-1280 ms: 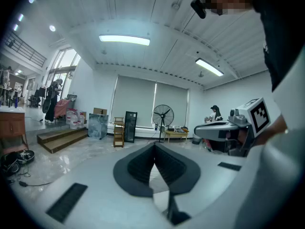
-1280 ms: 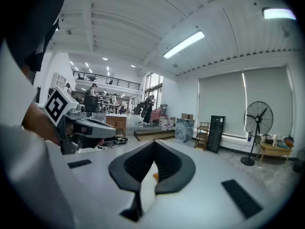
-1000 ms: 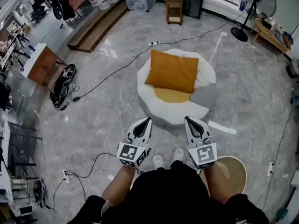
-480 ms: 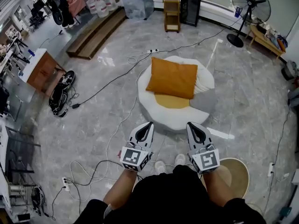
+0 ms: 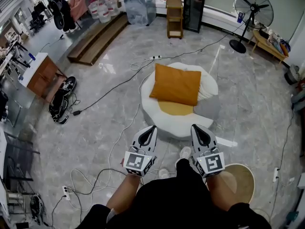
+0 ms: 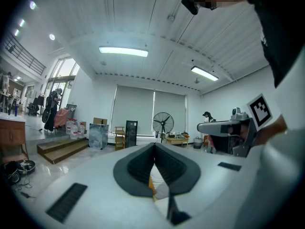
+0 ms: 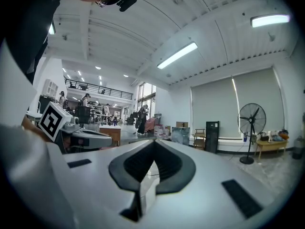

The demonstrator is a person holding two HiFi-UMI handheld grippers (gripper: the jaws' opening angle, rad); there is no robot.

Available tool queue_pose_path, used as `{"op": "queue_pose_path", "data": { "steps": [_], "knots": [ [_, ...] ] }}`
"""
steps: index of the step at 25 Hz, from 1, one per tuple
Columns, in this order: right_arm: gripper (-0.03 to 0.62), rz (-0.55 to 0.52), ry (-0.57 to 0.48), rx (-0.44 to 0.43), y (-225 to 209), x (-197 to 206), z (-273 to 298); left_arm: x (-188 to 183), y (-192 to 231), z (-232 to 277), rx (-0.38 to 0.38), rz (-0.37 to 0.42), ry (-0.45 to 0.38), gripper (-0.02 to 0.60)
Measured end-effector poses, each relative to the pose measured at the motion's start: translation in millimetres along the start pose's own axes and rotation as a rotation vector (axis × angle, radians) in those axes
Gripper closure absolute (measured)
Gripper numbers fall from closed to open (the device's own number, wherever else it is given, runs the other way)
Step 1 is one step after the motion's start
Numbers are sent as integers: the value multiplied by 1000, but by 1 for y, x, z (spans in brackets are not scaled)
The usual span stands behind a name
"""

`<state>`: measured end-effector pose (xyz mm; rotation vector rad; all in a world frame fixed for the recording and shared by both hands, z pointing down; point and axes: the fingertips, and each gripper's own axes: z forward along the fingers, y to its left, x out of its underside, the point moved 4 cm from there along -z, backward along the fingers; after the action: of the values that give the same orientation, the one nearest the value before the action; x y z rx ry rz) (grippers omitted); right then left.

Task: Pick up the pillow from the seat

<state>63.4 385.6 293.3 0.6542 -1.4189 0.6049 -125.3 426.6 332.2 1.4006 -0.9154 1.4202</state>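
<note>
- Marble floor [image 5: 95, 128] runs wide and open through this hall, so why does the round seat [image 5: 155, 114] sit alone out in the middle?
- Probably so that a person can walk up to it from any side. The orange pillow [image 5: 175, 84] lies flat on top, toward the far part. That leaves a yellow patch [image 5: 174, 109] and a grey wedge [image 5: 208, 109] bare on the near side.
- And the two tools?
- Both are held level and side by side in front of the person's body. They point at the seat but stop short of its near rim, well apart from the pillow. The left tool [image 5: 152, 128] is clenched with nothing between its jaws, and the right tool [image 5: 194, 127] is clenched and empty too. By that, the reach has not begun, and the jaws would have to part first.
- What hems the approach?
- Very little. A black cable [image 5: 110, 89] crosses the floor left of the seat, and a round wooden top [image 5: 239, 176] stands near the person's right side. Bare cushion lies in front of the pillow's near edge, which leaves room to come in from the front.
</note>
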Motion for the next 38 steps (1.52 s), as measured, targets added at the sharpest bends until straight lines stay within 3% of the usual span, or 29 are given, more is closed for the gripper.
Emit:
{"op": "queue_pose_path", "data": {
  "steps": [10,20,38],
  "knots": [
    [588,23,6,33,-29,12,18,-3,4,33,30,5,5,571],
    [588,44,32,7,-77,30,69,-6,27,95,-7,-1,29,571],
    [588,76,65,-76,-237,44,176,6,36,280,-12,-10,139,571]
  ]
}}
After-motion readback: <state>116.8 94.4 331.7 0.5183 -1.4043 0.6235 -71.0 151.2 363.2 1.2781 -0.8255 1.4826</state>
